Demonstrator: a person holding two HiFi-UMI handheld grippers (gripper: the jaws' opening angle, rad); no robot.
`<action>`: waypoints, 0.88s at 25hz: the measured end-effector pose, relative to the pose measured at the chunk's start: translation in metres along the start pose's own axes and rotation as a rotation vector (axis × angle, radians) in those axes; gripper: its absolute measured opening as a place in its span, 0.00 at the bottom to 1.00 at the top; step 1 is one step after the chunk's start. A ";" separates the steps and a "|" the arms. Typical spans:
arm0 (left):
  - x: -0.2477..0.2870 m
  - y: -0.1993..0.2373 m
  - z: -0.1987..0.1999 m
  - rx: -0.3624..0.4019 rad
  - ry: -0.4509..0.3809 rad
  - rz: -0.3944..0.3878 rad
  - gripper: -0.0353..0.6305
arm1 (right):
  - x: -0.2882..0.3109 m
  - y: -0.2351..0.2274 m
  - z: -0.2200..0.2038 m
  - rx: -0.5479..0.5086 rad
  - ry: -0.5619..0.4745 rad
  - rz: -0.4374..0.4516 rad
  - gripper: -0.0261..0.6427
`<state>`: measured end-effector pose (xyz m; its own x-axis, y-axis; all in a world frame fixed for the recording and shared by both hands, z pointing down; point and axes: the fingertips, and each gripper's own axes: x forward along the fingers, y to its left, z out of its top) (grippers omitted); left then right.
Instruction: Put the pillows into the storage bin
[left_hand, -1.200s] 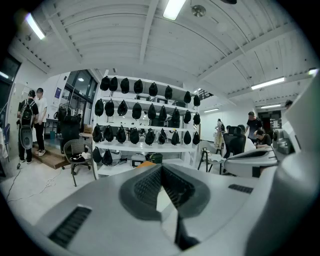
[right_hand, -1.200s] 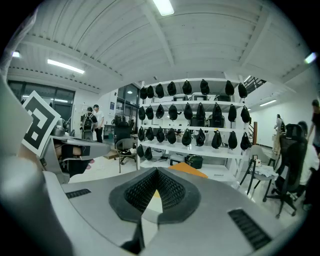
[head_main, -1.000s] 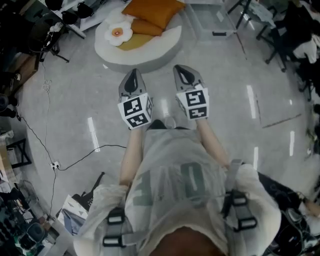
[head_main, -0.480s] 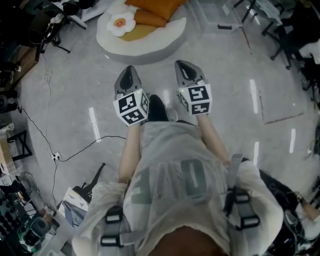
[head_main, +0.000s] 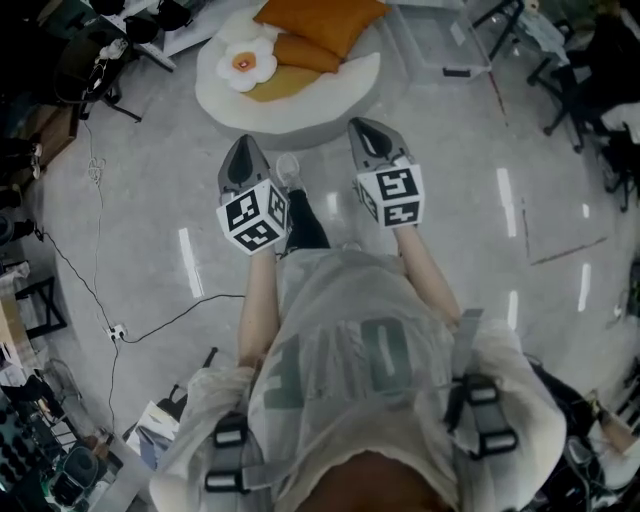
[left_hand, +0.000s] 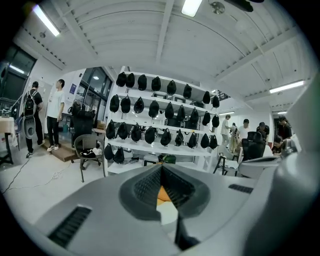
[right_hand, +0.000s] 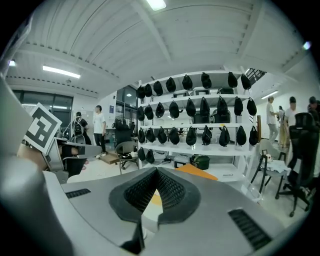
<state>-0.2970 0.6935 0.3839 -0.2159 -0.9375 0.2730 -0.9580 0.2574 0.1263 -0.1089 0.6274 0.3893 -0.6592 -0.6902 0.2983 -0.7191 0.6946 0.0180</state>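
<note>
a: what state are the grippers in?
b: the left gripper and the right gripper are both clenched and empty. in each gripper view the ribbed dark pads meet at a point, with nothing pinched between them. smooth grey shells, and a marker cube rides on each.
a: and the pillows?
b: 4 of them are piled on a round white cushion bed on the floor just ahead of the grippers. there is a plump orange pillow, a smaller orange pillow against it, a flower-shaped pillow with white petals and an orange centre, and a flat yellow pillow underneath.
a: the bin?
b: a clear plastic storage bin sits on the floor to the right of the bed, with no pillow in it.
a: anything in the way?
b: the person's foot shows between the grippers. a thin black cable runs over the glossy grey floor at left, and dark chairs stand at right. white shelves of black bags lie beyond.
</note>
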 end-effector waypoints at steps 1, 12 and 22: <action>0.014 0.006 0.005 -0.004 0.001 0.003 0.06 | 0.014 -0.002 0.004 0.002 0.002 -0.003 0.05; 0.202 0.123 0.090 -0.056 0.002 -0.042 0.06 | 0.223 -0.012 0.089 0.064 0.026 -0.057 0.05; 0.290 0.166 0.108 -0.082 0.011 -0.057 0.06 | 0.312 -0.014 0.119 0.052 0.028 -0.045 0.05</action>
<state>-0.5386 0.4394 0.3808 -0.1593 -0.9485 0.2737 -0.9500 0.2227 0.2190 -0.3308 0.3779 0.3691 -0.6198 -0.7144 0.3247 -0.7591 0.6508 -0.0170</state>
